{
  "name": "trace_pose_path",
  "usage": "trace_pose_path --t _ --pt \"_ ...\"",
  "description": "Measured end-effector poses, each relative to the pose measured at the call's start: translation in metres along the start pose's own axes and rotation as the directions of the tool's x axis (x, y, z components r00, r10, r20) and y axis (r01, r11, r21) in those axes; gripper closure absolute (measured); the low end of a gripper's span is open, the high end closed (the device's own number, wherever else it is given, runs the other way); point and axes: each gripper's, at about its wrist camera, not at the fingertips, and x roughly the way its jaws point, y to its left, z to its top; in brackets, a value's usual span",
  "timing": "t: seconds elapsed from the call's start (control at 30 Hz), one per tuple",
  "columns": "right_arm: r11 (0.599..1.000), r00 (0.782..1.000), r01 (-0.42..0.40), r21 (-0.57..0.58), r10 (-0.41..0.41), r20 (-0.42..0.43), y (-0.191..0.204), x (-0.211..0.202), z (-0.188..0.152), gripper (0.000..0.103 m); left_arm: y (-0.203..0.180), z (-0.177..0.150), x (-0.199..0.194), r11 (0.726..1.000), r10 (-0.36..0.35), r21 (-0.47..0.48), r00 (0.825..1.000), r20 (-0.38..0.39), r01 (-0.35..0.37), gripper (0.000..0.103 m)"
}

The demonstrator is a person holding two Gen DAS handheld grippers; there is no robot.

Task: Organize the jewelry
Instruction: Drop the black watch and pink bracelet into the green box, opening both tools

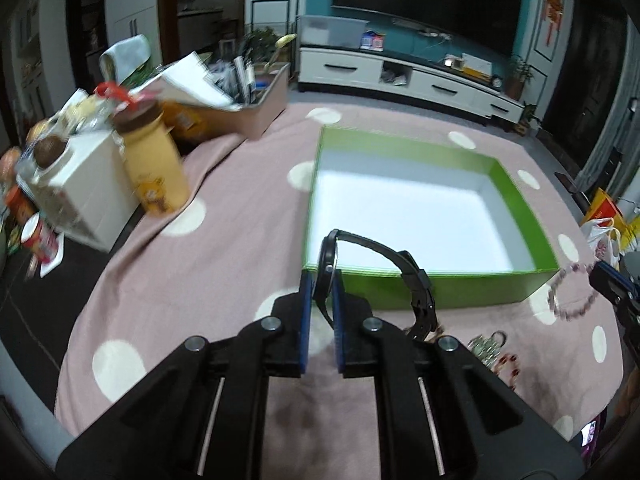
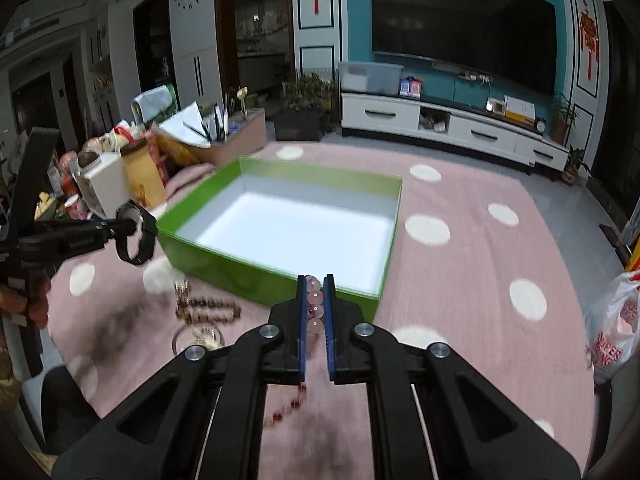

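Left wrist view, left gripper (image 1: pixel 320 284) clamped on black wristwatch (image 1: pixel 416 280), right gripper (image 2: pixel 315 292) clamped on pink bead bracelet (image 2: pixel 314 306), both just before open green cardboard box (image 2: pixel 224 264).

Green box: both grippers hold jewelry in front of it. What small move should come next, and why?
Probably carry both forward over the green box: the left gripper clamps the black watch, the right gripper the pink bead bracelet, and the box is empty.
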Motion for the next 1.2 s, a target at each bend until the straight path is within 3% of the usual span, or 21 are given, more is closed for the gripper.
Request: trace_pose_path --t 0.23,0.53,0.6,0.73,0.8,0.93,1.2 --pt "1.000 1.000 -0.026 0.003 0.026 0.010 -0.005 0.031 0.030 0.096 -0.023 0.032 0.025 0.999 -0.004 0.041 1.000 -0.001 0.004 0.094" --pt "0.997 0.991 -0.074 0.022 0.076 -0.111 -0.005 0.103 0.038 0.096 -0.039 0.053 0.086 0.999 0.011 0.050 0.995 -0.098 -0.006 0.092" --pt "0.998 0.991 -0.059 0.031 0.063 -0.122 -0.007 0.111 0.037 0.093 -0.039 0.054 0.094 0.999 0.017 0.052 0.994 -0.110 -0.011 0.083" --pt "0.996 0.993 -0.036 0.083 0.045 -0.108 -0.020 0.108 0.034 0.069 -0.038 0.054 0.095 0.998 0.028 0.055 0.995 -0.098 -0.022 0.055" --pt "0.994 0.995 -0.026 0.107 0.037 -0.096 -0.026 0.100 0.031 0.062 -0.035 0.054 0.091 0.998 0.028 0.053 0.996 -0.085 -0.023 0.036" --pt "0.989 0.996 -0.012 0.145 0.025 -0.088 -0.040 0.084 0.020 0.059 -0.029 0.050 0.076 0.999 0.027 0.043 0.998 -0.062 -0.024 0.029" --pt "0.981 0.996 0.007 0.194 0.009 -0.084 -0.052 0.047 -0.006 0.054 -0.012 0.027 0.043 0.999 0.025 0.023 0.998 -0.051 -0.024 0.023"
